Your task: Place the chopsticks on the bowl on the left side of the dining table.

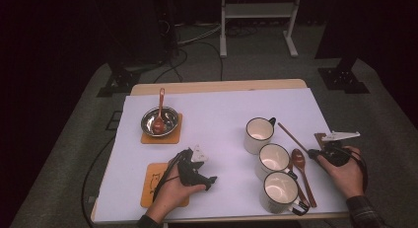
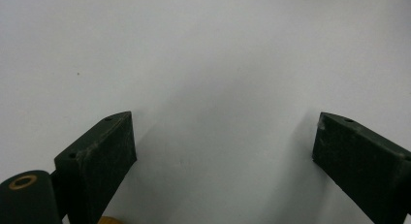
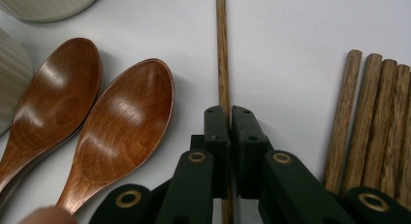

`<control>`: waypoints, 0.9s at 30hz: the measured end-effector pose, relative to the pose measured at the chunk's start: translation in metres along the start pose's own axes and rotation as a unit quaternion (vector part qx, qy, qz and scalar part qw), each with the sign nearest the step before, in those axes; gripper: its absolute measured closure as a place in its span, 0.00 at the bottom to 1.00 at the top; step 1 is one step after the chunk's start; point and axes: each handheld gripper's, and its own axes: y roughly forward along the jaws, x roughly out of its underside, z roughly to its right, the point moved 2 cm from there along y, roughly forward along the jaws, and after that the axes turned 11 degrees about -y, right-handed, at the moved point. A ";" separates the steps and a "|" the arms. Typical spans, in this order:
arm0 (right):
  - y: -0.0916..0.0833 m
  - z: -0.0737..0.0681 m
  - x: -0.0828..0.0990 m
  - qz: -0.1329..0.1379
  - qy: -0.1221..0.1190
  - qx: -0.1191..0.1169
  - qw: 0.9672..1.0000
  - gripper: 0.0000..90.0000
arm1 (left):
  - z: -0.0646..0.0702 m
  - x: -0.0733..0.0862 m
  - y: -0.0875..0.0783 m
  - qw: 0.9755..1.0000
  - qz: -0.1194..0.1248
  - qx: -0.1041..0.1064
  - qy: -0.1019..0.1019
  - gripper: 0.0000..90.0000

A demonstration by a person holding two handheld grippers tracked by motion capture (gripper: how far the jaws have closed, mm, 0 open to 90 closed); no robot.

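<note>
From above, my right gripper [image 1: 315,153] sits at the right edge of the frame, its tips on the near end of a thin brown wooden chopstick [image 1: 294,137] that slants up and left toward the topmost of three white enamel mugs [image 1: 258,134]. Two brown wooden spoons [image 1: 301,169] lie just left of that hand, beside the mugs. My left gripper [image 1: 209,180] rests lower centre-left on the white table sheet [image 1: 217,109], next to an orange square coaster [image 1: 154,181]. A steel bowl [image 1: 160,121] holding another spoon stands upper left on a second coaster.

In my left gripper view, the jaws stand wide apart with bare white sheet [image 2: 203,64] between them.

In my right gripper view, my jaws are pressed together on the chopstick [image 3: 222,54], which runs straight up the middle of the frame. The two spoon bowls [image 3: 121,122] lie to the left, and a bundle of more wooden sticks [image 3: 373,117] to the right.
</note>
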 end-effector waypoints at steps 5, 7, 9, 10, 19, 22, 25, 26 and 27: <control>0.000 -0.001 0.000 0.002 0.000 0.004 1.000 0.95 | 0.000 0.000 0.000 1.000 0.000 0.000 0.000 0.08; 0.000 -0.001 0.000 0.003 0.001 0.003 1.000 0.95 | 0.000 0.000 0.000 1.000 0.000 0.000 0.000 0.08; -0.001 0.001 -0.001 0.003 0.006 -0.002 1.000 0.95 | 0.000 0.000 0.000 1.000 0.000 0.000 0.000 0.08; -0.001 0.001 -0.001 0.002 0.004 -0.002 1.000 0.95 | 0.000 0.000 0.000 1.000 0.000 0.000 0.000 0.08; -0.011 0.006 -0.006 0.017 0.014 0.001 1.000 0.95 | 0.000 0.000 0.000 1.000 0.000 0.000 -0.001 0.08; -0.013 0.007 -0.008 0.021 0.015 0.000 1.000 0.95 | 0.000 0.000 0.000 1.000 0.001 0.001 -0.002 0.08; -0.017 0.010 -0.012 0.030 0.021 -0.001 0.999 0.95 | 0.000 0.000 0.000 1.000 0.001 0.001 -0.002 0.08; -0.018 0.011 -0.014 0.033 0.019 0.000 0.999 0.95 | 0.000 0.000 0.000 1.000 0.001 0.000 -0.003 0.08; -0.018 0.011 -0.014 0.033 0.019 0.000 0.999 0.95 | 0.000 0.000 0.000 1.000 0.001 0.000 -0.003 0.08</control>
